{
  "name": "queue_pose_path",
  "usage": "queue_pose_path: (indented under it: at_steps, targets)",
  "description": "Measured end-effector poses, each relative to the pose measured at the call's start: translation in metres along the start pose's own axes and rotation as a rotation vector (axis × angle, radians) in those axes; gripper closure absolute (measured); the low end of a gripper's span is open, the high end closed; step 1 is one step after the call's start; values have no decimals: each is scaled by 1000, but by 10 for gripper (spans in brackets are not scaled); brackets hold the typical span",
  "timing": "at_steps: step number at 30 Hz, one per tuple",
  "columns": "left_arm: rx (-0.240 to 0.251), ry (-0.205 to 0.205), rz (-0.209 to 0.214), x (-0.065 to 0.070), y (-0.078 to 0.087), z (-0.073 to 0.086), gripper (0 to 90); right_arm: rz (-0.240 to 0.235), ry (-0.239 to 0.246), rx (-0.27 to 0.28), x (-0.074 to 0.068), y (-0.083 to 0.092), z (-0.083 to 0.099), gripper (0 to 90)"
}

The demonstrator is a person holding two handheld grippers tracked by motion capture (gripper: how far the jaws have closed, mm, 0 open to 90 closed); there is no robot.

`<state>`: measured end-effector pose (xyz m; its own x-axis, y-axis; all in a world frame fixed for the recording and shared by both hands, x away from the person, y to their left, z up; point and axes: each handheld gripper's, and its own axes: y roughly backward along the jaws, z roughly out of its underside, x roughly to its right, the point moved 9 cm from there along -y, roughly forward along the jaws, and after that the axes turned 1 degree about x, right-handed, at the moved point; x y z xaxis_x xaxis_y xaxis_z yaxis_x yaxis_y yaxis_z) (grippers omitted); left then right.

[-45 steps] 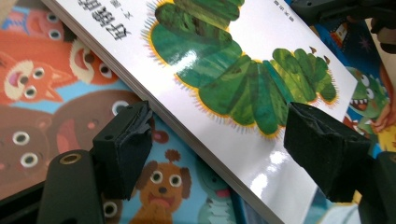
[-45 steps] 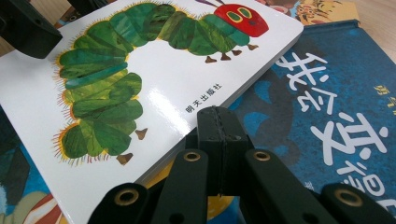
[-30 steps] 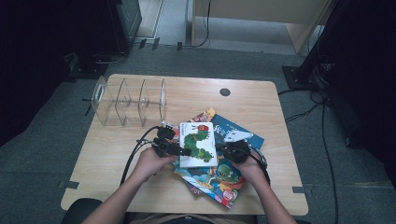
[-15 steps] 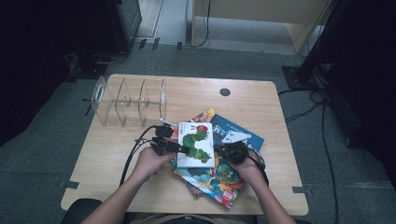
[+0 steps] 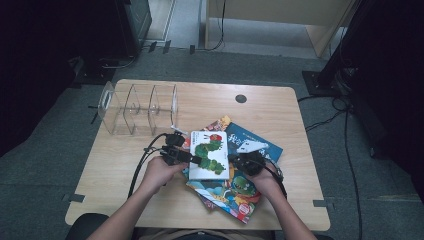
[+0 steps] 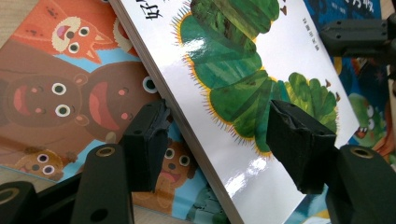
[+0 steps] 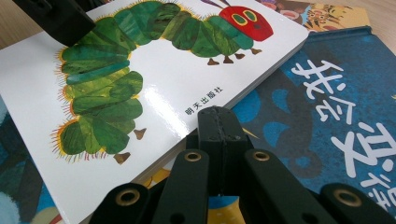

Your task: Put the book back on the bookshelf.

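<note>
Your left gripper [image 6: 212, 140] has just been closing, jaws straddling the caterpillar book's [image 6: 261, 93] edge, pads not yet pressing; your right gripper [image 7: 218, 126], jaws pressed together, sits against its opposite edge; the book tops a pile [image 5: 225, 192] on the table [image 5: 280, 107].

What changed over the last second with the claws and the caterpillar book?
The left claw has just been closing on the caterpillar book, one jaw under its raised edge, one over the cover. The right claw, shut, stayed at the book's other edge. Both hands and the other books kept still.
</note>
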<state>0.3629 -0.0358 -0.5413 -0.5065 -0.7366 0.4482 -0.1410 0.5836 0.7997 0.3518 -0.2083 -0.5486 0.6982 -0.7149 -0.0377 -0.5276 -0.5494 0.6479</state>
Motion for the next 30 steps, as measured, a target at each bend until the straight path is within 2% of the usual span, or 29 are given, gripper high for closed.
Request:
queue_pose_path:
  at_steps: [3,4,6,9,12,18,21,25,28,30]
  targets:
    - [-11,-5,4,0,0,2,410,-20,4,-3,0,1,-1,900]
    - [-15,1,19,0,1,4,409,-26,10,-2,0,2,-1,900]
    - [-14,-4,21,1,1,5,403,-23,14,6,0,3,-3,900]
    - [-8,-5,25,3,0,4,341,-43,17,10,-2,5,-6,900]
    - [-2,12,39,4,-1,4,320,-30,28,-7,-3,3,-3,900]
    - [11,70,63,2,0,2,320,-19,4,4,-3,2,-2,900]
    - [25,98,71,0,1,0,374,-44,-48,8,-2,2,-1,900]
    - [9,66,44,1,3,-2,385,-45,-58,10,-2,2,-1,900]
    - [40,72,44,2,11,-11,401,-47,-63,13,-3,2,-1,900]
    - [74,85,66,3,19,-20,417,-47,-62,13,-4,1,-1,900]
